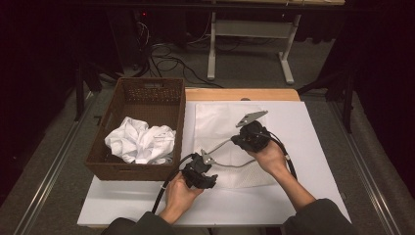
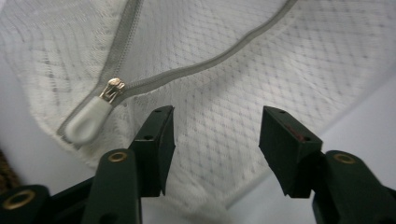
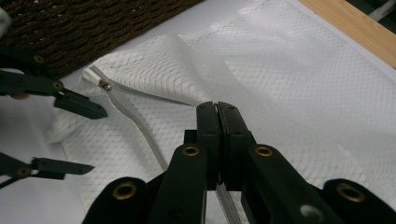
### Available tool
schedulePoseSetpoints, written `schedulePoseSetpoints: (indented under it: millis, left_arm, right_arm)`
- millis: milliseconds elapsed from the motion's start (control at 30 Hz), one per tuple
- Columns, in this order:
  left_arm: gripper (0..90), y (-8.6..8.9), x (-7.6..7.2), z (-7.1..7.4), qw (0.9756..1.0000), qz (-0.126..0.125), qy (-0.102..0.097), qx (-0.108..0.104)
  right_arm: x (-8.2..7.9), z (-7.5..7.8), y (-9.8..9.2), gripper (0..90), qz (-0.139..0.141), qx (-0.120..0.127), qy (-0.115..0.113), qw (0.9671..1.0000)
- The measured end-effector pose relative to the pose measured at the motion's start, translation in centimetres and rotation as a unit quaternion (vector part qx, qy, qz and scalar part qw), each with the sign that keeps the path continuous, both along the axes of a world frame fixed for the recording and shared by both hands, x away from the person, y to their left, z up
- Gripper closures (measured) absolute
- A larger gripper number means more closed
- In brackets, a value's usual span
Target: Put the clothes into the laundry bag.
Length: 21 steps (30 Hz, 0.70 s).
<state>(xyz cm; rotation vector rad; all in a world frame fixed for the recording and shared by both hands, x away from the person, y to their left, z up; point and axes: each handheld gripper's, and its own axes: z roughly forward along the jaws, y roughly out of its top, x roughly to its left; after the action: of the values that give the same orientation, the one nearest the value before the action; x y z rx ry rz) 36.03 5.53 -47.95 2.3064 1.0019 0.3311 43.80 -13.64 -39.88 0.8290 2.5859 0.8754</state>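
Note:
A white mesh bag with a grey zipper lies flat on the white board. In the left gripper view the zipper's metal slider and pale rubber pull sit at the bag's corner, just left of my left gripper. Its jaws stand open over the mesh with nothing between them. My right gripper is shut on the bag's fabric beside the zipper line, lifting a fold of mesh. From there the left gripper shows open near the slider. Both grippers are hand-held.
A brown wicker basket stands at the board's left, holding crumpled white cloth. Its woven wall is close behind the bag's zipper corner. A wooden table edge runs along the far side. Cables and a white stand lie on the floor beyond.

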Motion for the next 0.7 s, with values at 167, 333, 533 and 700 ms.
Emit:
schedulePoseSetpoints:
  millis: [167, 333, 533, 700]
  left_arm:
    - [41.7, 0.9, -0.3, 2.4, 0.9998, -0.015, 0.011, 0.004]
    - [38.6, 1.6, 0.2, 4.3, 0.9997, -0.015, 0.008, 0.016]
    - [37.6, 2.7, 0.7, 6.1, 0.9998, -0.003, -0.004, 0.018]
    - [36.1, 3.9, 1.3, 7.8, 0.9992, 0.003, 0.002, 0.041]
  right_arm:
    - [0.0, -0.2, -0.1, 89.6, 0.001, -0.002, -0.002, 1.0000]
    - [0.0, -0.3, -0.3, 89.6, 0.003, -0.002, 0.001, 1.0000]
    - [0.0, -0.3, -1.1, 89.5, -0.005, 0.003, 0.001, 1.0000]
    - [0.2, -0.3, -1.4, 89.6, -0.005, 0.006, 0.001, 1.0000]
